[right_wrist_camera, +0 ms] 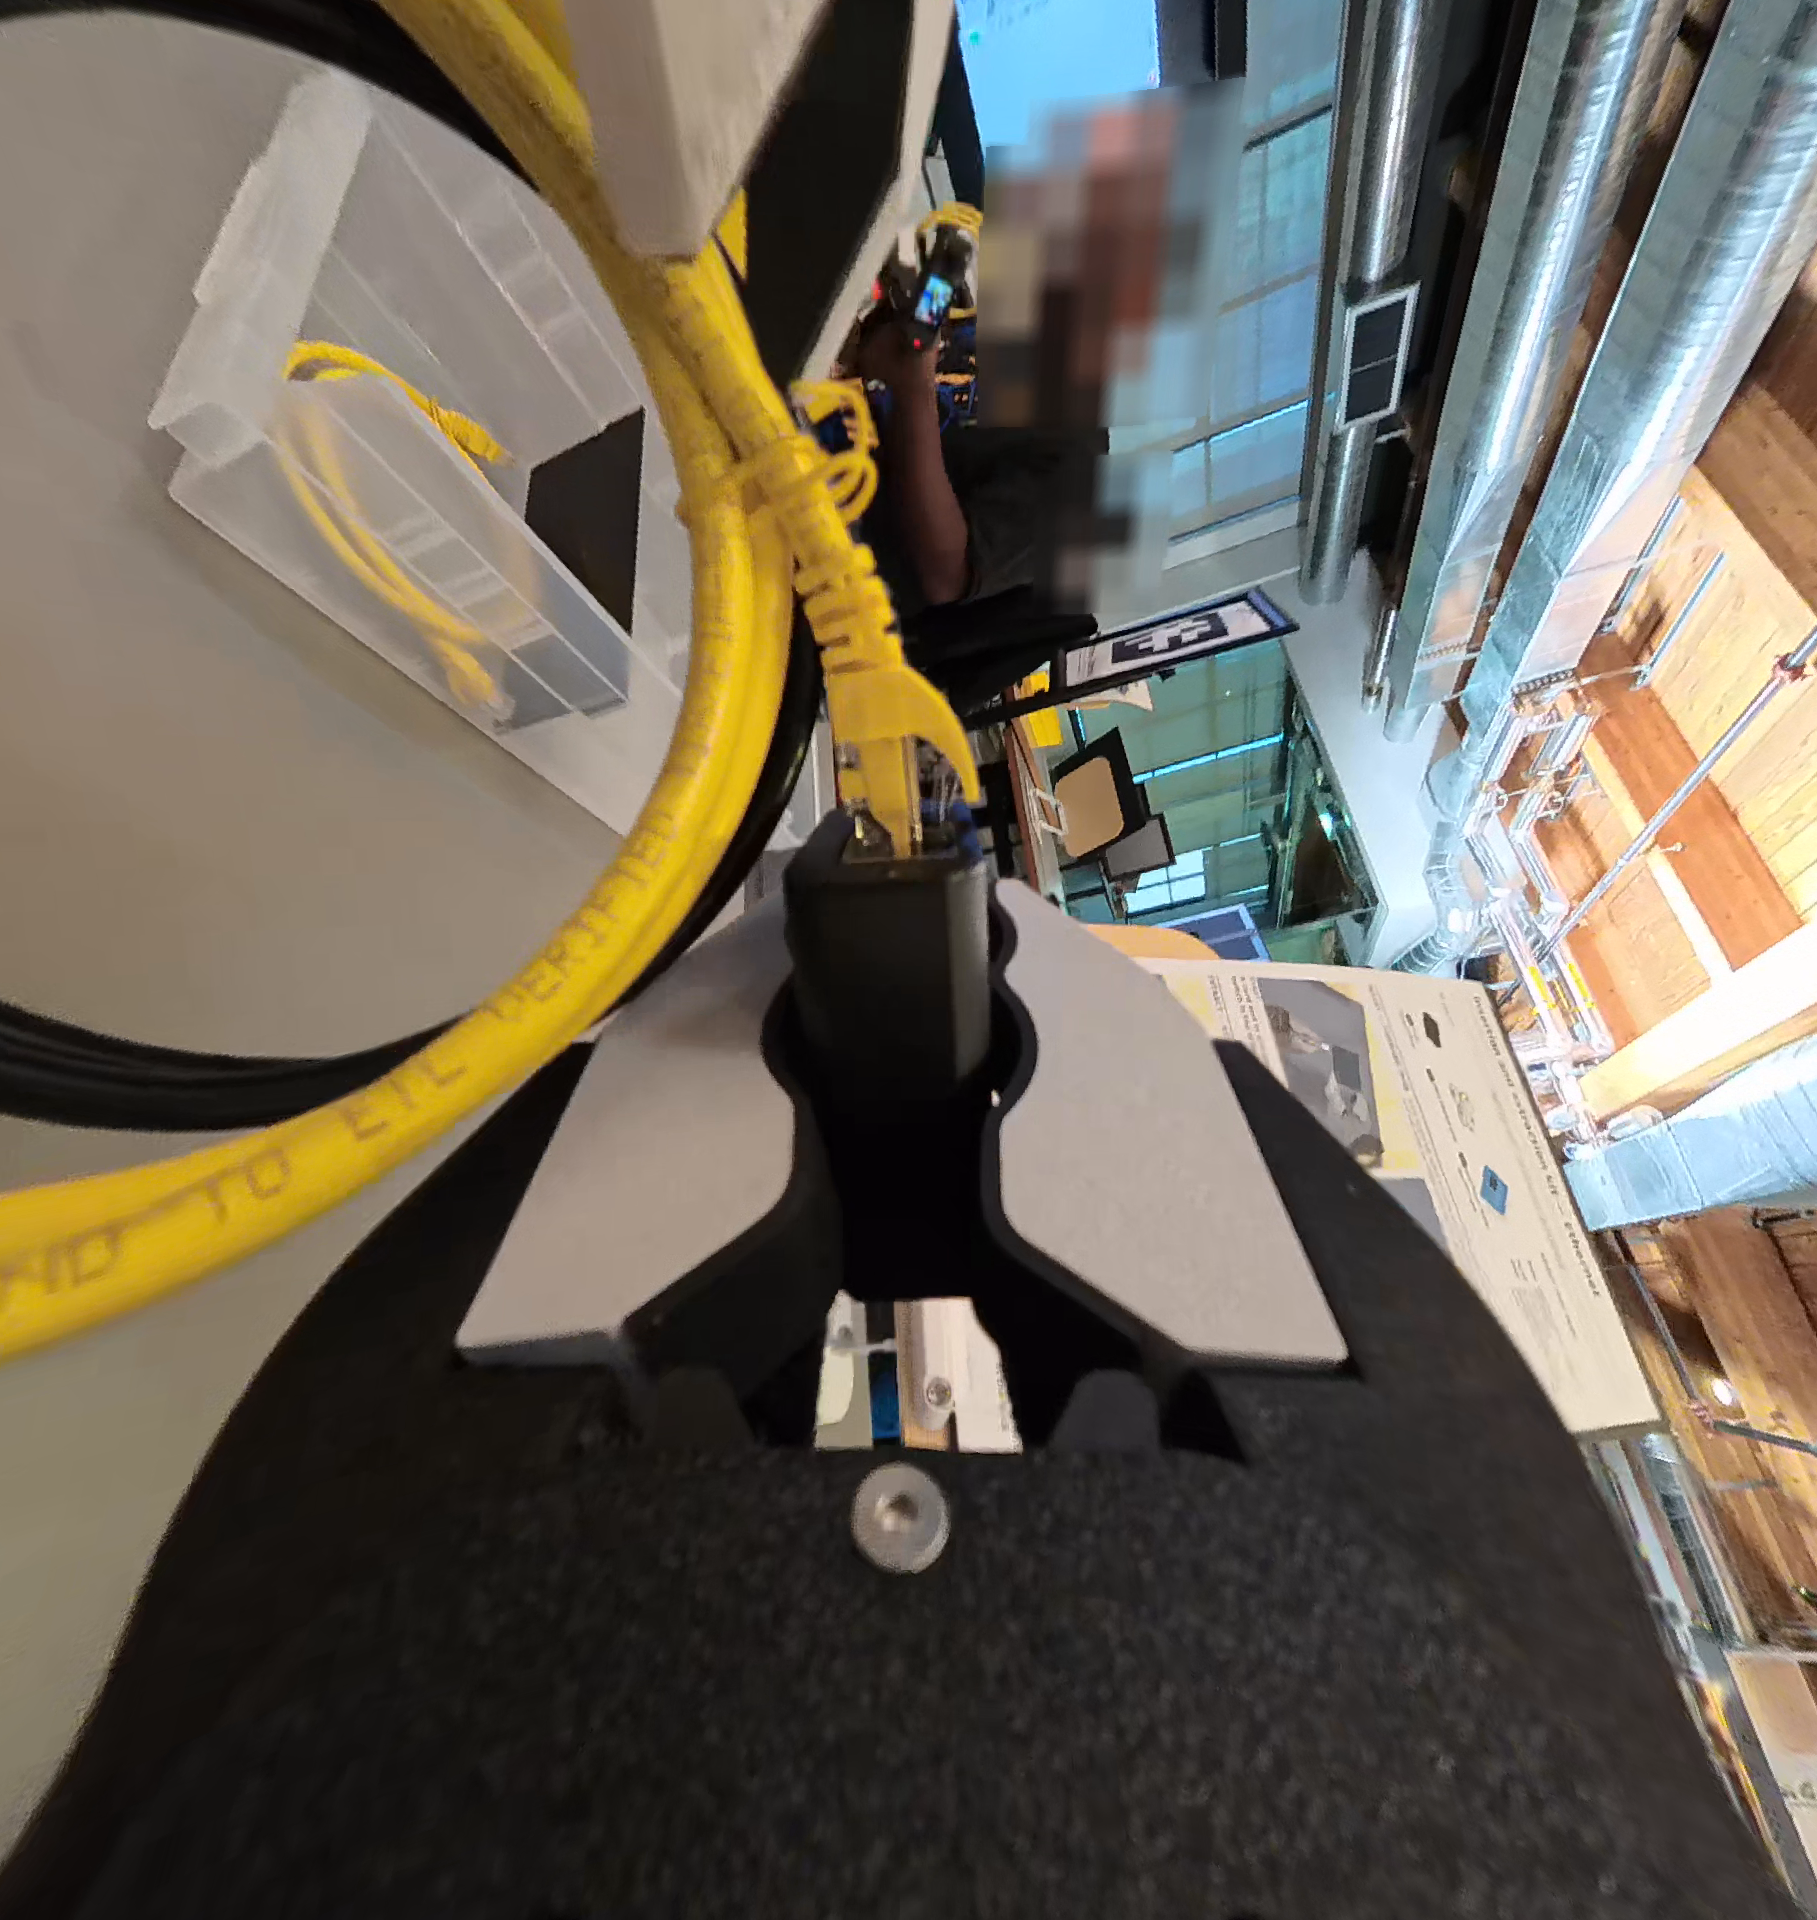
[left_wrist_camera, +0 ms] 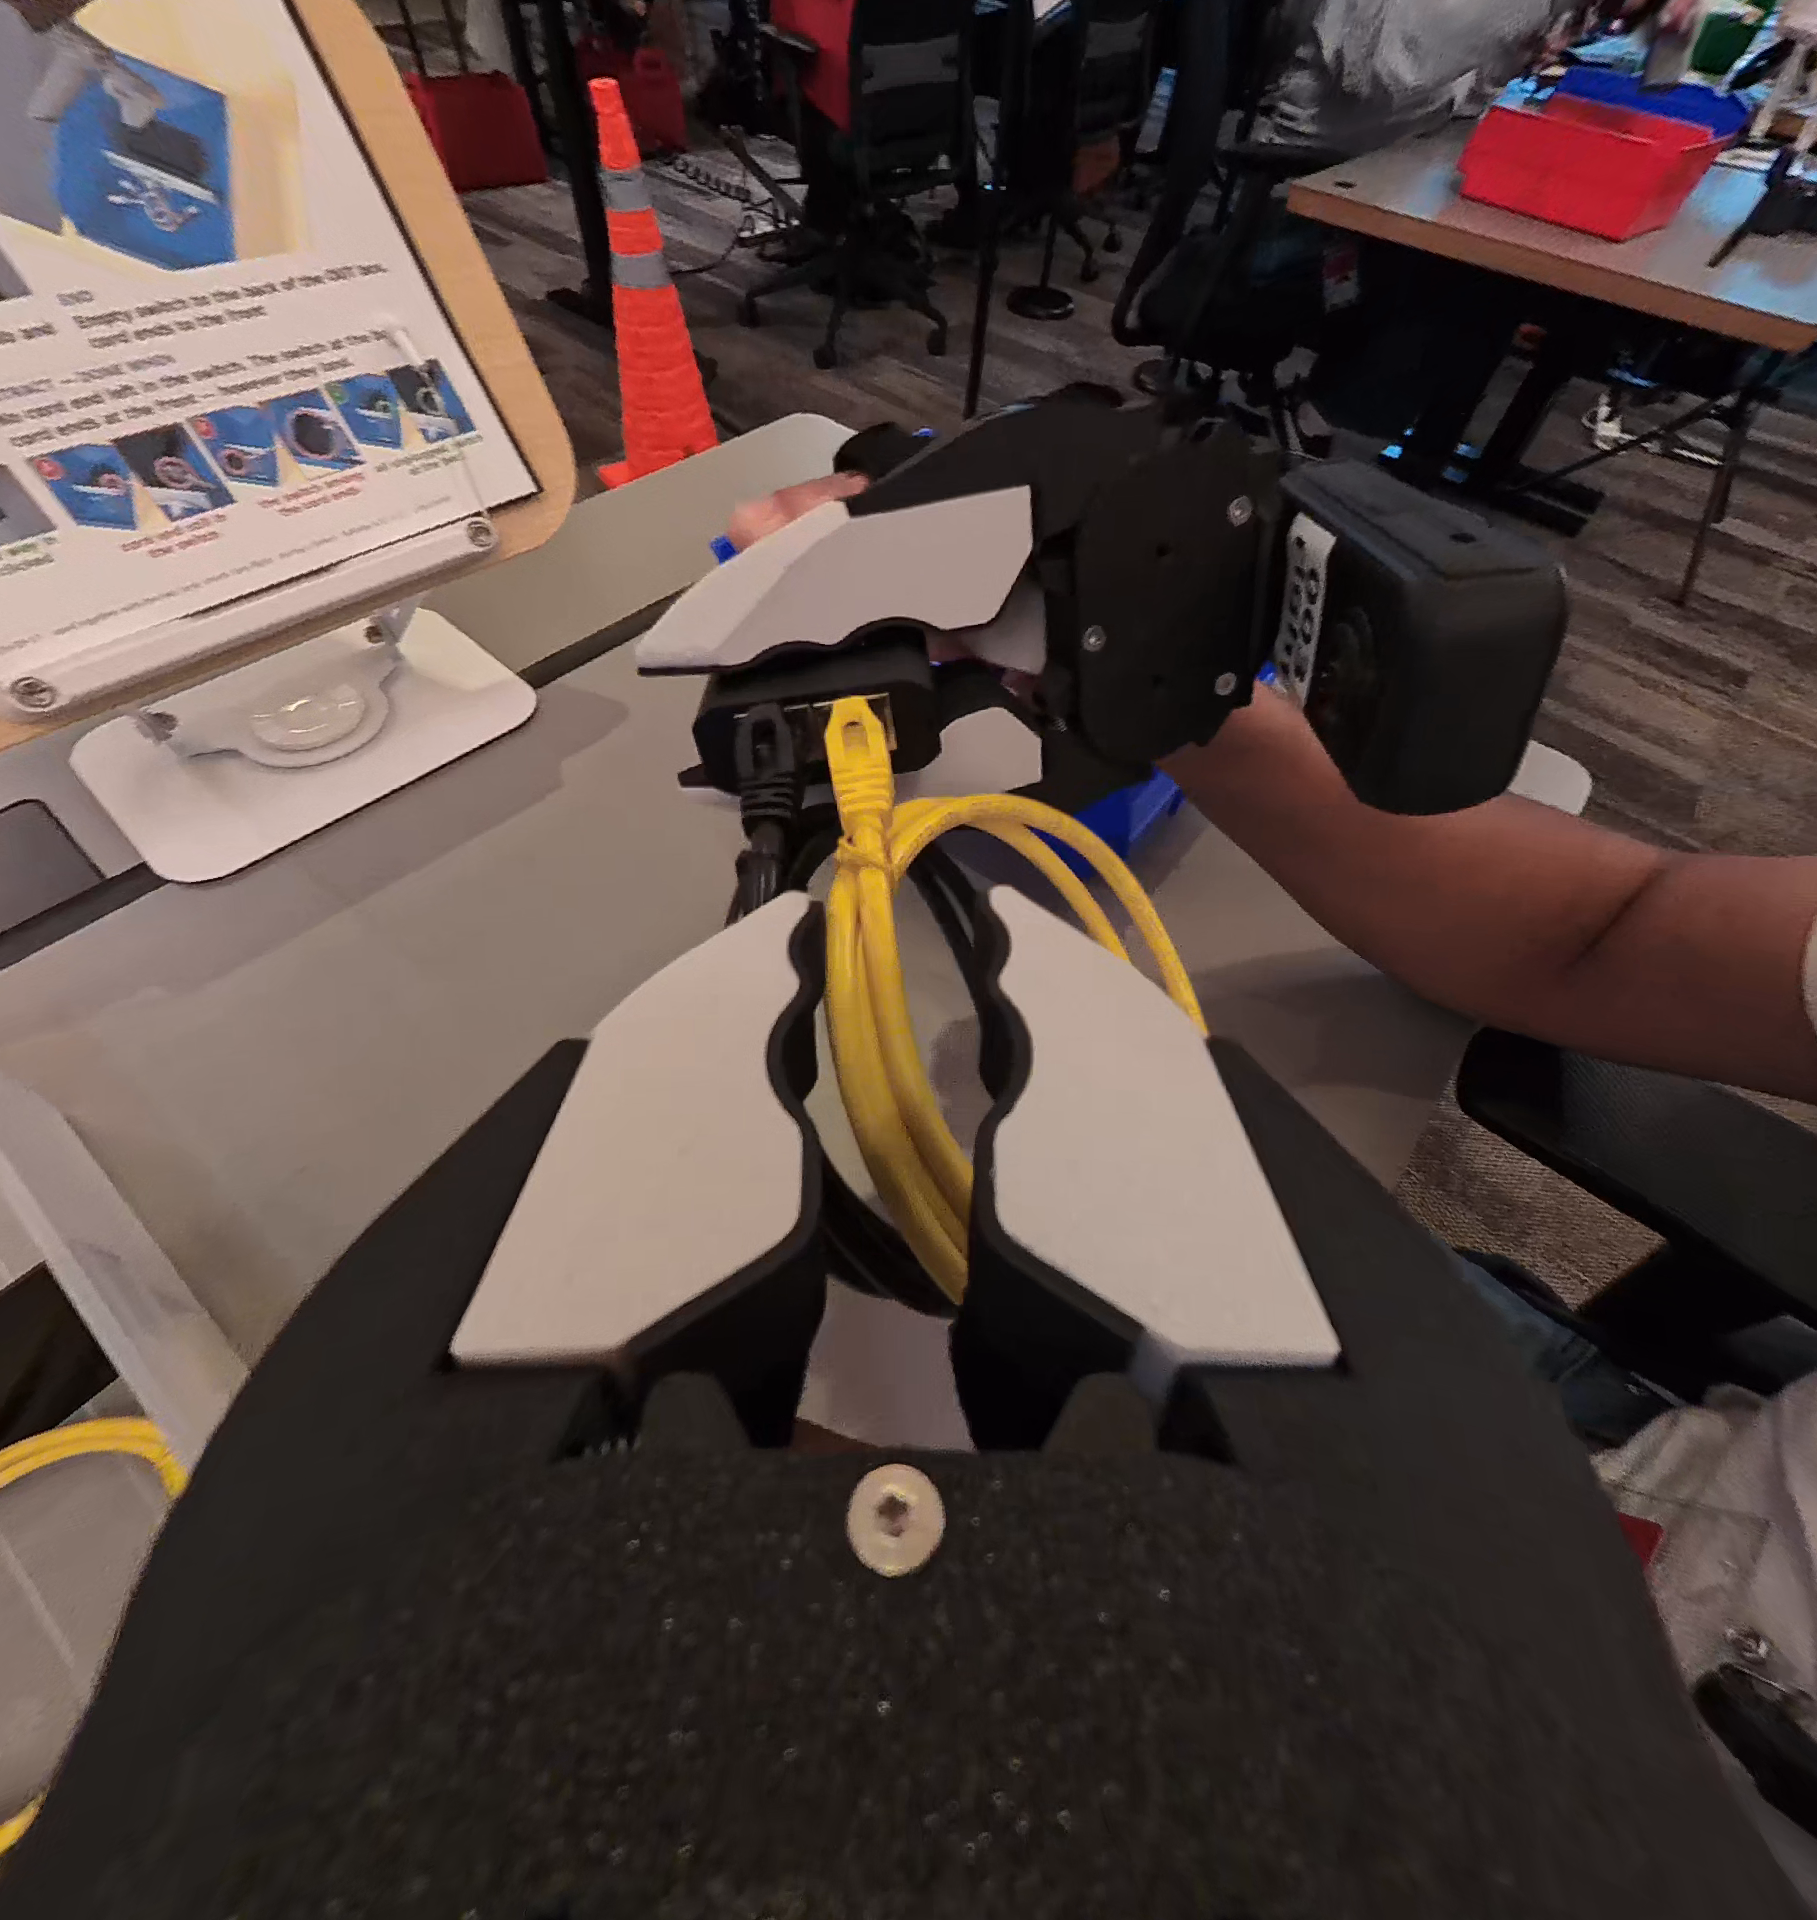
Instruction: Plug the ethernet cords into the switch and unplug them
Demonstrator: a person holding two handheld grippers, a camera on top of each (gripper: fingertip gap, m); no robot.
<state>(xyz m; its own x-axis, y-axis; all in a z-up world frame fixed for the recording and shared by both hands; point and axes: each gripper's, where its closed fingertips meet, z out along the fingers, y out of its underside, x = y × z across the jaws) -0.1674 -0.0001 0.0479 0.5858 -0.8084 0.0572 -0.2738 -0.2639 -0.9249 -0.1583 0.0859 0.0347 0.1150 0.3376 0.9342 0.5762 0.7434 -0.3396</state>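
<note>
Yellow cord, smooth and round like a thick noodle, is bundled in loops and tied near its plug with a thin yellow twist. Its bumpy plastic plug sits in a port of the small black switch, a smooth box with rounded corners. A black cord's plug sits in the port just beside it. The right gripper squeezes the switch between its flat grey fingers, with wavy black pads pressed on both sides. The left gripper has its jaws part open around the yellow loops; the loops run along one pad, and the other pad stands apart from them. Grey table is smooth and dull. A clear plastic box with another yellow cord lies on it, and an orange cone stands behind.
</note>
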